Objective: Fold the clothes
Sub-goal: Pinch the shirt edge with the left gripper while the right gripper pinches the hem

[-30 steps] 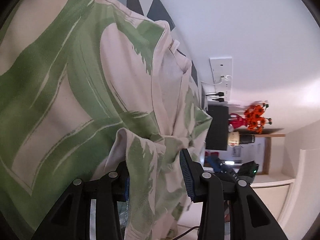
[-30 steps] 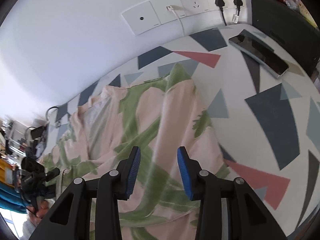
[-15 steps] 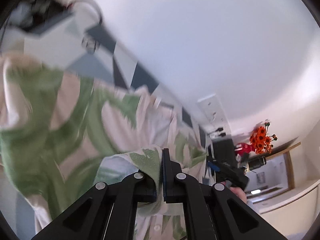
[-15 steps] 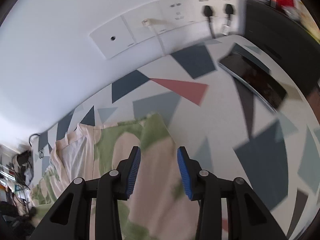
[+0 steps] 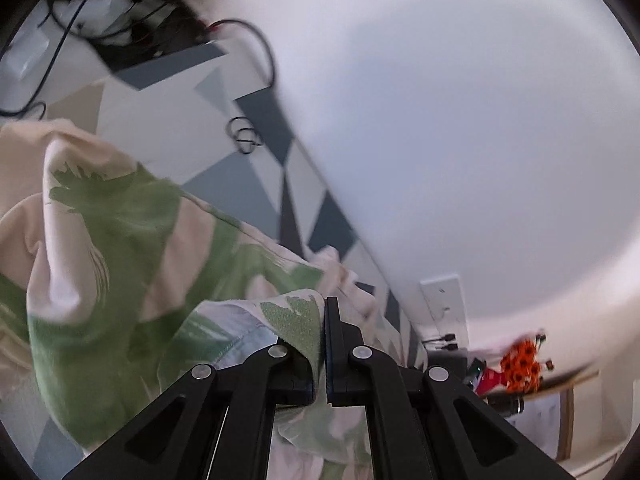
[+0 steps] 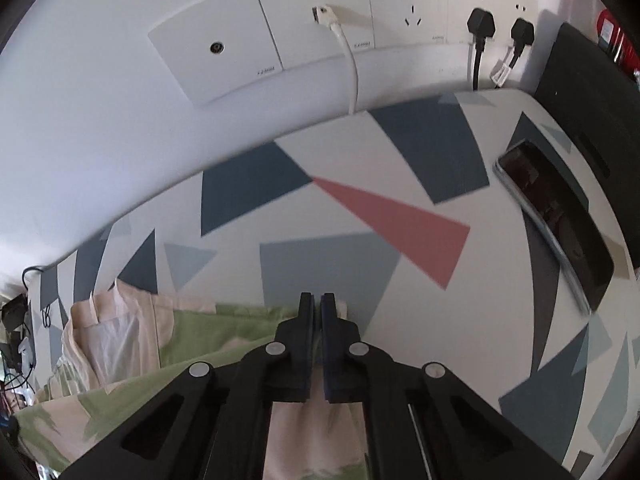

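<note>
Left gripper (image 5: 323, 344) is pinching a fold of the green-and-cream garment (image 5: 120, 248), jaws fully closed on cloth, lifting it off the patterned bench (image 5: 256, 184). The rest is trailing away to its left. Right gripper (image 6: 317, 322), jaws having just closed, is clamping the garment's far edge, near the wall sockets (image 6: 408, 8). Cloth is lying behind and left of it; phone (image 6: 556, 224) well apart, right.

The shirt (image 6: 132, 344) lies on the table (image 6: 460, 320), a phone (image 6: 556, 220) to its right.
</note>
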Motion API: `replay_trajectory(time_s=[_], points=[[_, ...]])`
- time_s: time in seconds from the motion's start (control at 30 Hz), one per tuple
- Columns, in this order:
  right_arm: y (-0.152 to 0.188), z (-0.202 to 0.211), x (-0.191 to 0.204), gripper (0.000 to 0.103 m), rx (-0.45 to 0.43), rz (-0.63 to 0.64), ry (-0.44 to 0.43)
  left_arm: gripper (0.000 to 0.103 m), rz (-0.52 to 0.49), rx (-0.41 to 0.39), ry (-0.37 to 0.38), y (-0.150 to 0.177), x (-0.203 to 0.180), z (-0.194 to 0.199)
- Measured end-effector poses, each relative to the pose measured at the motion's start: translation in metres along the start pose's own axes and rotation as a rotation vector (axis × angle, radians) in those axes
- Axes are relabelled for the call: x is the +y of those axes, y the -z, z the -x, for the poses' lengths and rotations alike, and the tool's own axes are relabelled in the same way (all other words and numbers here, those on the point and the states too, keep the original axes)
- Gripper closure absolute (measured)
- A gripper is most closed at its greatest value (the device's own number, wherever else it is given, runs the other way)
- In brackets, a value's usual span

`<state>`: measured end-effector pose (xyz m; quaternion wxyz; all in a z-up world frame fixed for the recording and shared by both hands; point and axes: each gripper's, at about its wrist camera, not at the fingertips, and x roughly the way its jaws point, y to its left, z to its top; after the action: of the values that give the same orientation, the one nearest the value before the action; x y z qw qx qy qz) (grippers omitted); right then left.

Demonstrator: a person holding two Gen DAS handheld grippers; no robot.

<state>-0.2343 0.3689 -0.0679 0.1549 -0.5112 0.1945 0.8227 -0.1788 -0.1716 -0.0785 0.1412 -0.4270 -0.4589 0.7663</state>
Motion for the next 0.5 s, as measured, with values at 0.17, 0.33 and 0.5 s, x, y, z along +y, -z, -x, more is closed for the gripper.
replay_trajectory(time_s=[0.17,0.33,0.5], points=[[-0.006,-0.006,-0.007,0.101,0.043,-0.035,-0.053,0.101,-0.021,0.047,-0.070,-0.008,0.011,-0.022],[0.002,0.005,-0.006,0.056,0.086,-0.012,-0.114,0.101,-0.009,0.056,-0.067,-0.009,0.015,-0.026],[0.013,0.002,0.001,0.045,0.067,0.049,-0.067,0.101,-0.007,0.066,-0.085,-0.009,0.017,-0.030]])
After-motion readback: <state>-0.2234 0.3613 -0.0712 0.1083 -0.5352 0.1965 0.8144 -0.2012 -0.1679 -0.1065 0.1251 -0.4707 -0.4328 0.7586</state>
